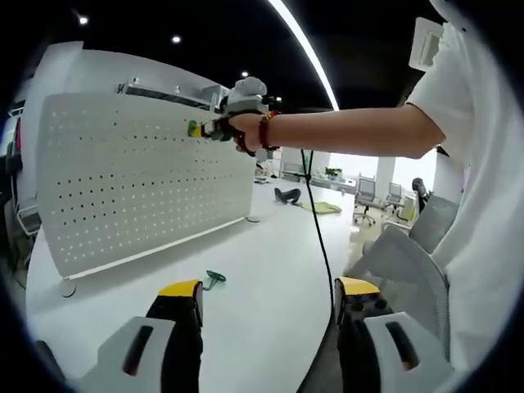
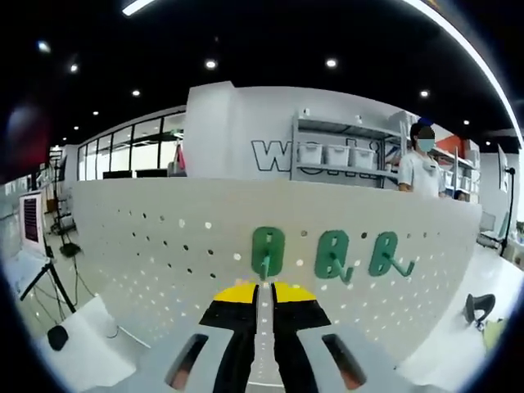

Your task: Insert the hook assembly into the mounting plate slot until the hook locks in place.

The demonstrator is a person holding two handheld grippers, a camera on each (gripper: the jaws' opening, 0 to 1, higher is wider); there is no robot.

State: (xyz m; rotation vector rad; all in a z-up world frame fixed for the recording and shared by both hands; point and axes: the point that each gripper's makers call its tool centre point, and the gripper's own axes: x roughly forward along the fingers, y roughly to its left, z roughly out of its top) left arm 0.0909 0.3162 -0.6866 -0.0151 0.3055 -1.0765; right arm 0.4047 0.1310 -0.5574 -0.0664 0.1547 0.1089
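A white pegboard plate (image 2: 147, 246) stands upright in front of my right gripper (image 2: 264, 291). Three green hooks hang on it: one (image 2: 268, 246) straight ahead, a second (image 2: 333, 255) and a third (image 2: 385, 254) to its right. My right gripper's jaws are shut on the prong of the first hook, right at the board. In the left gripper view the same pegboard (image 1: 139, 180) stands on the white table (image 1: 262, 246), with the right gripper (image 1: 205, 129) held at its upper edge by an outstretched arm. Another green hook (image 1: 214, 278) lies on the table. My left gripper (image 1: 270, 288) hangs open over the table edge.
A black cable (image 1: 315, 213) hangs from the arm down past the table edge. A person's white shirt (image 1: 483, 205) is close on the right. Office chairs (image 1: 368, 196) stand far off. Behind the pegboard are shelves (image 2: 336, 151) and a standing person (image 2: 422, 168).
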